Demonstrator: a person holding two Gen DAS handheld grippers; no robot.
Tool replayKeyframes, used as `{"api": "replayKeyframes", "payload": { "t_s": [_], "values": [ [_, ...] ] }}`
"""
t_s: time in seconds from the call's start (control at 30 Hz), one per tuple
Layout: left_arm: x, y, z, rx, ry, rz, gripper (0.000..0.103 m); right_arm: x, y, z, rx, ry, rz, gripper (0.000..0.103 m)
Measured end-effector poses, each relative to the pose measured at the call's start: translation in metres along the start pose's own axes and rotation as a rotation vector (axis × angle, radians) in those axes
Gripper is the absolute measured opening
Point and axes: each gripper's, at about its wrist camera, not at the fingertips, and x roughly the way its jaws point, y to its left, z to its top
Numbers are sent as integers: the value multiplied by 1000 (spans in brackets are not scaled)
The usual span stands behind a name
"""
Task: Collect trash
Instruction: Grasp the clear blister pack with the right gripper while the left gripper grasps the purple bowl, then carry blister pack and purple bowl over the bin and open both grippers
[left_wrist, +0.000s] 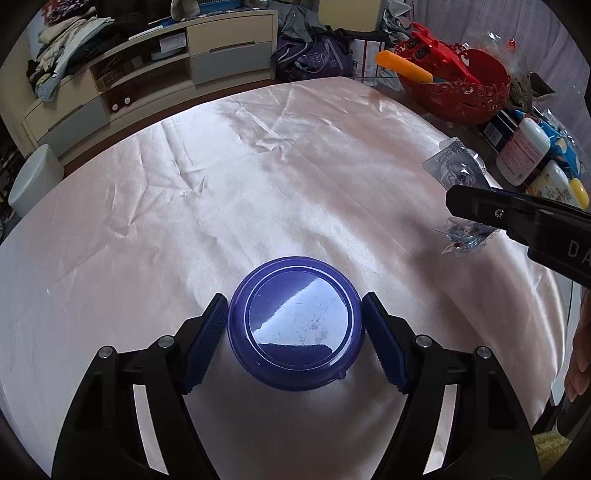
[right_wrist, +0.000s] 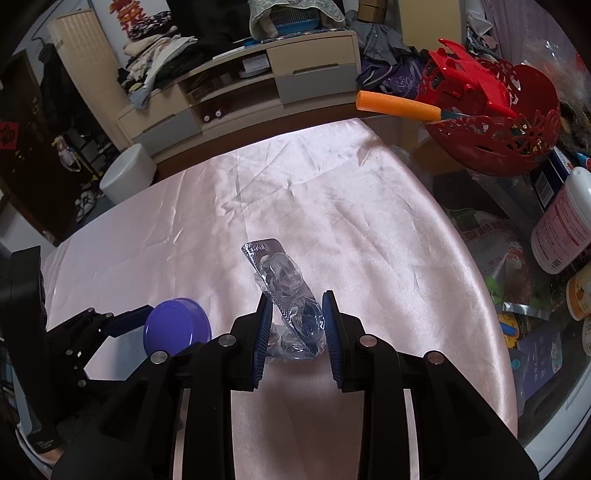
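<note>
A crumpled empty blister pack stands tilted over the pink tablecloth, clamped between the right gripper's blue pads. Left of it, a blue round lid lies on the cloth between the left gripper's 2 pads, which sit at its rim; whether they press it I cannot tell. A red basket stands at the table's far right.

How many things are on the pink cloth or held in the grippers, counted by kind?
Purple round lid: 1
Blister pack: 1
Total: 2
</note>
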Motion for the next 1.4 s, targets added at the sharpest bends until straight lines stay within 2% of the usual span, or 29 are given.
{"api": "replayKeyframes", "payload": {
  "t_s": [0.43,0.77,1.1,1.4],
  "values": [
    [-108,-25,-52,41,-94,-34,71,-85,20,-54,-8,-45,-27,29],
    [-171,-50,-124,62,-127,-76,71,-143,28,-130,-3,-61,-51,29],
    [-185,-69,-196,80,-91,-121,71,-169,22,-215,9,-22,-79,29],
    [-169,-86,-248,112,-20,-154,71,-164,23,-269,37,32,-62,29]
  ]
}}
